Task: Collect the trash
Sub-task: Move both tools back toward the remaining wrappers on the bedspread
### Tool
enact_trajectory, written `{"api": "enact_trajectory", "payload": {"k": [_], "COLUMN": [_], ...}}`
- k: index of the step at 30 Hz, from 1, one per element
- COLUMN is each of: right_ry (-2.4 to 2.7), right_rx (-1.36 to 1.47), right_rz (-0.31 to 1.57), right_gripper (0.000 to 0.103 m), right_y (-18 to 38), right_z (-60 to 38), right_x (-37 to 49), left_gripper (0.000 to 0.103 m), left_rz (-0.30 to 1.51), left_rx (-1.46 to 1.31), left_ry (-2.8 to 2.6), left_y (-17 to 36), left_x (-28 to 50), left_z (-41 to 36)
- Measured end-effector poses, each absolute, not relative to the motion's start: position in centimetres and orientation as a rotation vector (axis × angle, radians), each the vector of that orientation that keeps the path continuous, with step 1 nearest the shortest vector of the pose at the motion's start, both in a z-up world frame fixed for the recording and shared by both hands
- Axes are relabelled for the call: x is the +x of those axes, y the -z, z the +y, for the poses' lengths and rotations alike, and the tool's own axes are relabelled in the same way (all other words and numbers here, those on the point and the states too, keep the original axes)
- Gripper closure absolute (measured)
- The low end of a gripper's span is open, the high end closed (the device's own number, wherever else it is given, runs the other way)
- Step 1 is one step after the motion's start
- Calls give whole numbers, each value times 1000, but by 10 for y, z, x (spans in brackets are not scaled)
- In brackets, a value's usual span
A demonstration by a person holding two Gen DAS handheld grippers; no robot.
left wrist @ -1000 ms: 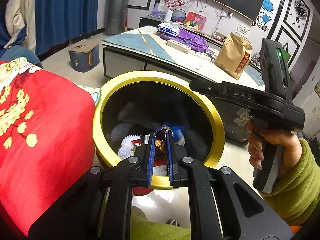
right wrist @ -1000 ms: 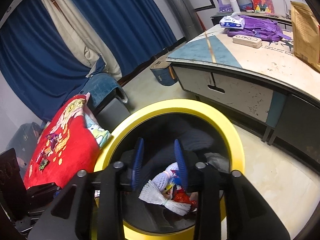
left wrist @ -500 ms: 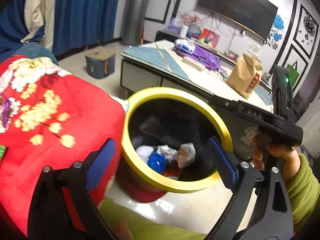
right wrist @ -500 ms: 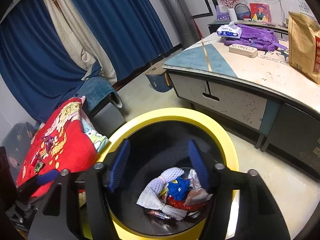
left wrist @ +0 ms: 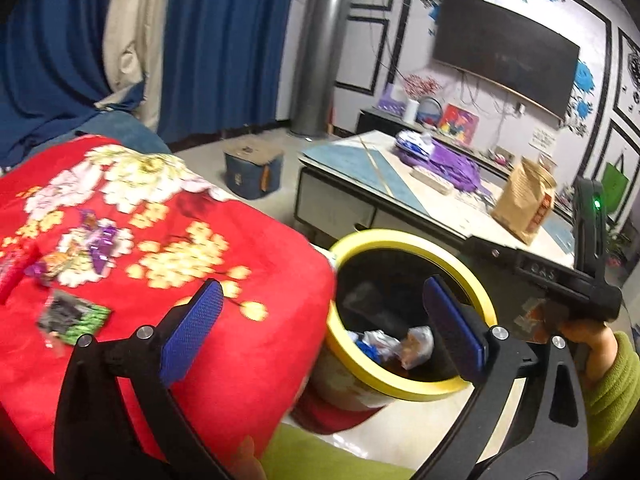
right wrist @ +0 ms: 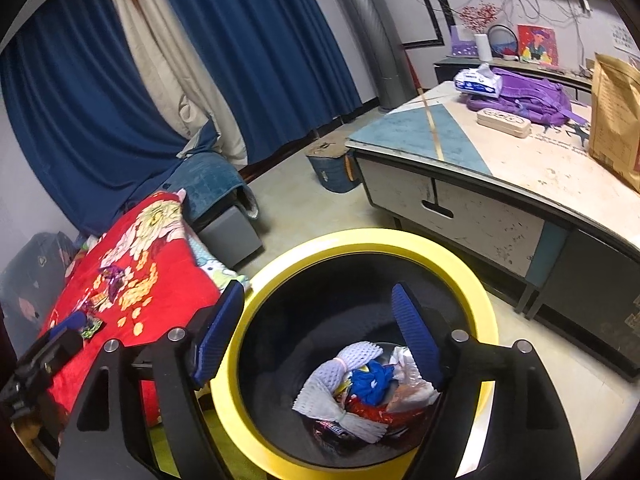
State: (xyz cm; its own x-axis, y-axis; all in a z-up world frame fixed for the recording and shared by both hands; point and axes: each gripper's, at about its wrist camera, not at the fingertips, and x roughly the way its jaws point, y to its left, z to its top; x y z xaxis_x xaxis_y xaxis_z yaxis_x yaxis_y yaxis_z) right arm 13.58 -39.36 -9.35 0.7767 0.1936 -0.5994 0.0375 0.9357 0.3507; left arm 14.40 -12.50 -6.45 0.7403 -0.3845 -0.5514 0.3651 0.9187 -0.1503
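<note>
A yellow-rimmed trash bin (right wrist: 490,320) is seen standing on the pale floor (right wrist: 304,208), just beside a bed draped in a red floral blanket (left wrist: 172,248). Inside the bin, a heap of trash (right wrist: 368,388) is gathered at the bottom: white foam netting, a blue crumpled piece, red wrappers and clear plastic.

The right gripper (right wrist: 320,332) is held over the bin mouth; its blue-padded fingers (right wrist: 218,336) are parted and opening wider, with nothing between them. The left gripper (left wrist: 324,324) is held across the blanket edge and the bin rim; its fingers (left wrist: 192,328) are spread wide and opening, likewise empty. In the left wrist view the right gripper's black body is seen gripped by a hand (left wrist: 588,344) in a green sleeve.

Several wrappers (left wrist: 100,244) are left scattered on the blanket, among them a green packet (left wrist: 74,316).

Beyond the bin, a low tabletop (right wrist: 500,156) carries a purple bag (right wrist: 524,96), a tissue pack (right wrist: 478,80), a beige case (right wrist: 504,120) and a brown paper bag (right wrist: 616,116). Blue curtains (right wrist: 248,48) cover the far wall, and a dark screen (left wrist: 504,52) is mounted on the wall behind the tabletop. A small blue box (left wrist: 252,174) sits on the floor.
</note>
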Motion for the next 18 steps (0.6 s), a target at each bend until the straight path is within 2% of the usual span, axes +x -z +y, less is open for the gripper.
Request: {"api": "enact_trajectory", "payload": {"k": [18], "right_ry": [-255], "right_rx": [276], "right_rz": [685], "right_gripper": [25], "right_y": [70], "right_z": [-316], "right_x": [139], "left_gripper": [11], "left_rz": [510], "left_rx": [-113], "left_ry": [162], "left_y": [42], "left_x": [140], "left_z": [-48]}}
